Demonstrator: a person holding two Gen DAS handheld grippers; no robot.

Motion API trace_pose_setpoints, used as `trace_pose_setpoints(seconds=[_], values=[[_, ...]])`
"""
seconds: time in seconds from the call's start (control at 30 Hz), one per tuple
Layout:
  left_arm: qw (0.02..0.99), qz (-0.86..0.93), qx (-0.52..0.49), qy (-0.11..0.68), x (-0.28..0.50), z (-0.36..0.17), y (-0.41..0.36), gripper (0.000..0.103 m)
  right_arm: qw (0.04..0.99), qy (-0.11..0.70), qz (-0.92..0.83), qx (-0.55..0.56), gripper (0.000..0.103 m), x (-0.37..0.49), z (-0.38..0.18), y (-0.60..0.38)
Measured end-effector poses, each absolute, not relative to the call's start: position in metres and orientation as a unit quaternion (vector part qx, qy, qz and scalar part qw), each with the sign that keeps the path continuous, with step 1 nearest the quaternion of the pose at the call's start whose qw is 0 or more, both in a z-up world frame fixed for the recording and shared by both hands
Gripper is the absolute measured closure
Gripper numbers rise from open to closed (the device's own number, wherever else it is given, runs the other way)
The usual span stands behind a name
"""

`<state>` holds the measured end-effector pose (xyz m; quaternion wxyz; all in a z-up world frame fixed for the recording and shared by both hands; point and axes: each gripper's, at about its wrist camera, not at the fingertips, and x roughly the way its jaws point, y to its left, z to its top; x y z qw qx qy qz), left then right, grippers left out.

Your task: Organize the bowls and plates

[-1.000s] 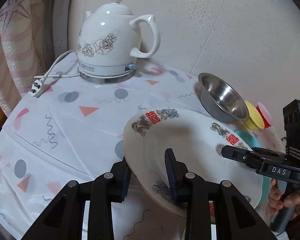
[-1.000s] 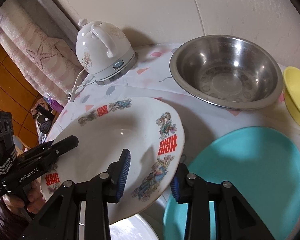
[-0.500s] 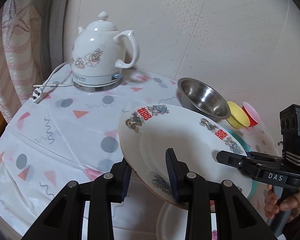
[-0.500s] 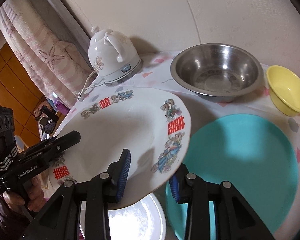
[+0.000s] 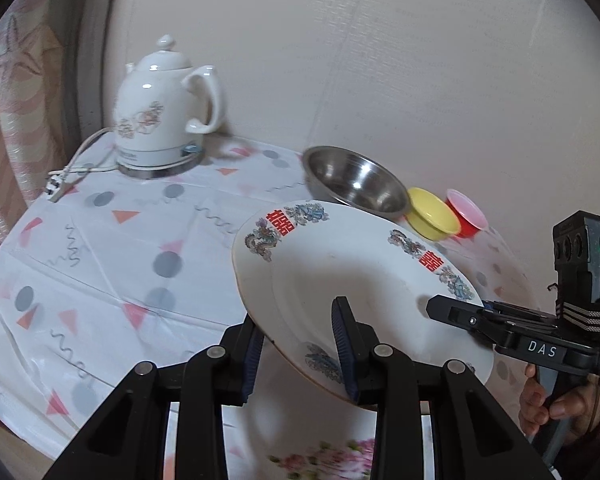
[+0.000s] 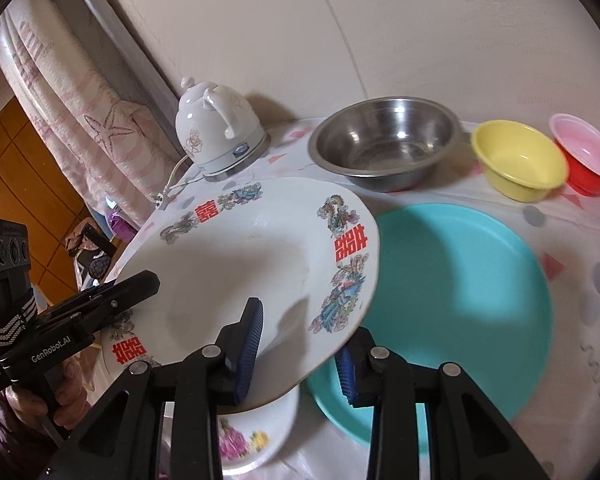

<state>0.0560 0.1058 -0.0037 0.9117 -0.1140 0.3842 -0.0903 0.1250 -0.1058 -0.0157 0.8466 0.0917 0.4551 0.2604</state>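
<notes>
So both grippers have the big white plate [image 6: 228, 264] clamped by its rim — left gripper [image 5: 300, 344] on one edge, right gripper [image 6: 300, 352] on the opposite one, holding it tilted in the air above the table [image 5: 100, 240]. Under it sit a teal plate [image 6: 460, 280] and a flowered plate [image 6: 252, 440]; 3 bowls line the wall — steel bowl [image 6: 384, 144], yellow bowl [image 6: 520, 160], red bowl [image 6: 584, 160].

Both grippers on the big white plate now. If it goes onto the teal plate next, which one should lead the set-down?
Probably right: the right gripper grips the white plate on the rim next to the teal plate; the left gripper holds the far rim.
</notes>
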Motion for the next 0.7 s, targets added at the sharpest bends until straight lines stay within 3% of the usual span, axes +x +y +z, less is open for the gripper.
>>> trace_pose_setpoints(seconds=[0.7], values=[[0.88,-0.157,-0.086,0.44,0.105,-0.026,0.003,0.068,0.868,0.457,0.142,0.134,0.069,0.124,-0.033,-0.2]])
